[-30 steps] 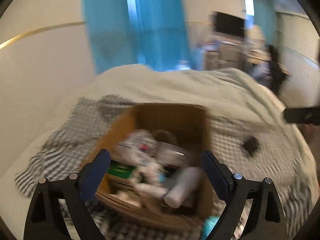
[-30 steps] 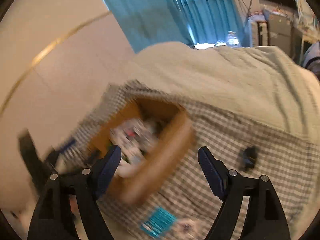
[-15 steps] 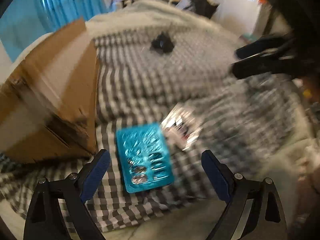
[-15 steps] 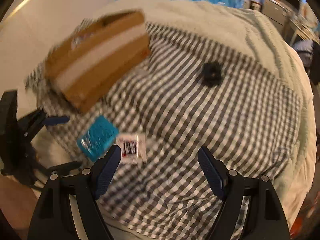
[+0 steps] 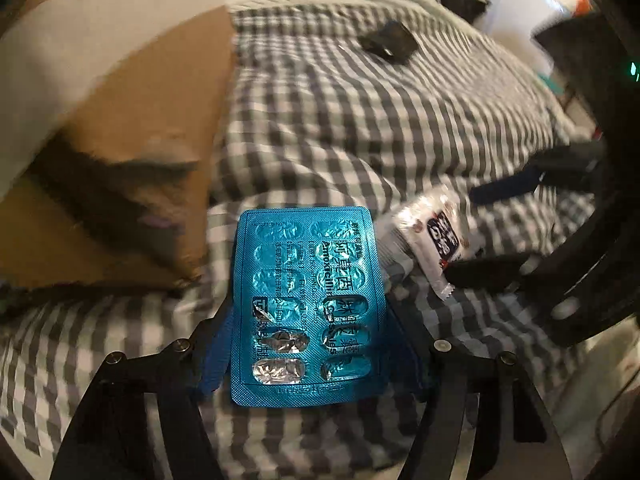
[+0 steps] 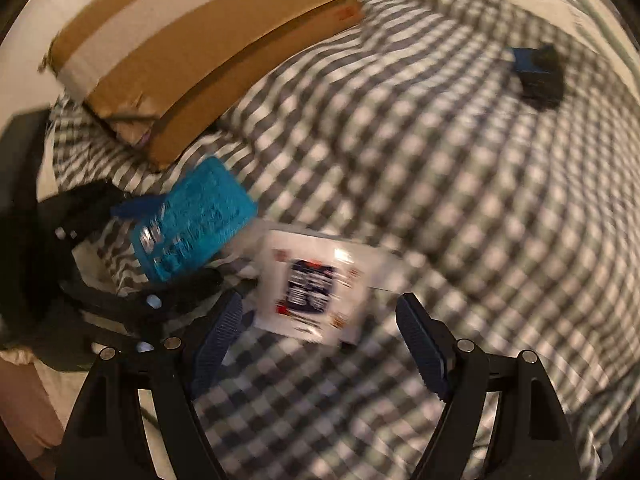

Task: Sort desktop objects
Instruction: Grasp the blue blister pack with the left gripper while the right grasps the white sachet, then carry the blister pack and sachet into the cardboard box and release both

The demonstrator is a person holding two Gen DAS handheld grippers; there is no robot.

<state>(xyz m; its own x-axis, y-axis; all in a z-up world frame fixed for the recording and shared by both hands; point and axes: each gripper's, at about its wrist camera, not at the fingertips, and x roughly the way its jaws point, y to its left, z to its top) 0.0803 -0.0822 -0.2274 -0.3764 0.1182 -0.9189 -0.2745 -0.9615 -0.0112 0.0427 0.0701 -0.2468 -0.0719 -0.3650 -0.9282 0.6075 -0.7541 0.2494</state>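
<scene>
A blue blister pack of pills [image 5: 306, 308] lies on the checked cloth [image 5: 360, 120], between the fingers of my left gripper [image 5: 308, 352], whose jaws have closed in to the pack's two long edges. A white sachet with a dark label [image 5: 430, 236] lies just right of it. In the right wrist view the sachet [image 6: 316, 284] lies just ahead of my open right gripper [image 6: 320, 344], and the blister pack [image 6: 192, 220] and the left gripper [image 6: 120, 248] are to its left. The cardboard box [image 5: 112, 120] stands at the left.
A small black object [image 5: 388, 42] lies far back on the cloth; it also shows in the right wrist view [image 6: 538, 74]. The box [image 6: 208, 48] stands at the upper left there. The cloth's front edge is near both grippers. The right gripper [image 5: 560, 208] reaches in from the right.
Both grippers have dropped from above the box down to the cloth. The left jaws have narrowed around the blister pack. The right gripper has come close to the white sachet.
</scene>
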